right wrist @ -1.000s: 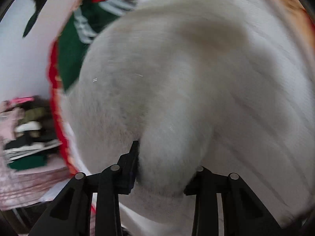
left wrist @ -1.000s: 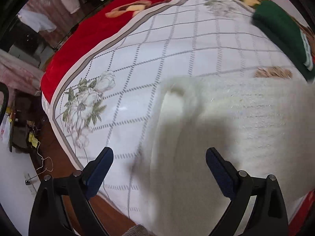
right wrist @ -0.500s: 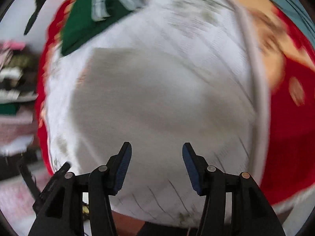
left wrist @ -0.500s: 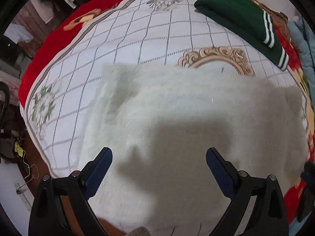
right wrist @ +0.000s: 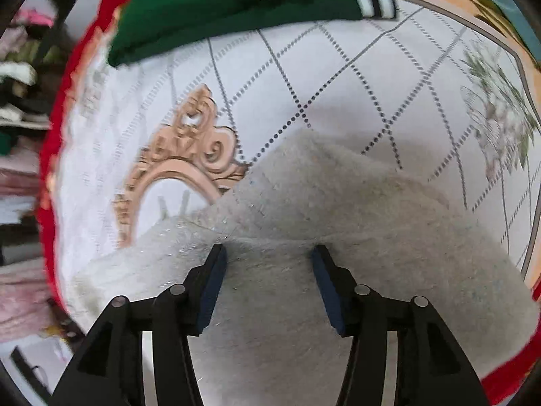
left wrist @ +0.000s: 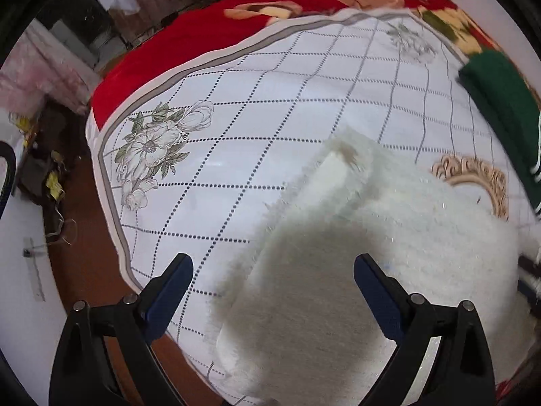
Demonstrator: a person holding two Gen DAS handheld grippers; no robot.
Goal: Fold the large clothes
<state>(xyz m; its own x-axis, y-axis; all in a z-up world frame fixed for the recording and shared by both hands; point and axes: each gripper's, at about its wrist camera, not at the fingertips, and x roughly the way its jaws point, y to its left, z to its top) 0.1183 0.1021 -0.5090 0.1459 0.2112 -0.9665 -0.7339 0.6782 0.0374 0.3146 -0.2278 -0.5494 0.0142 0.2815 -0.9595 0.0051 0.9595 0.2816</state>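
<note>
White fuzzy garment (left wrist: 389,253) lies on a diamond-checked bed cover (left wrist: 270,128), near its front edge; left gripper (left wrist: 274,284) and right gripper (right wrist: 267,274) hover spread and empty. Green garment (right wrist: 219,3) lies beyond.

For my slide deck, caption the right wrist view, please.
Open right gripper over fuzzy white garment on checked bedspread, green sweater behind.

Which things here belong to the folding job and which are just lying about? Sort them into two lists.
In the job:
- white fluffy sweater
- left gripper, jaws open
- right gripper, jaws open over the sweater

Lying about:
- folded green garment with white stripes
- checked floral bedsheet
- red blanket
</note>
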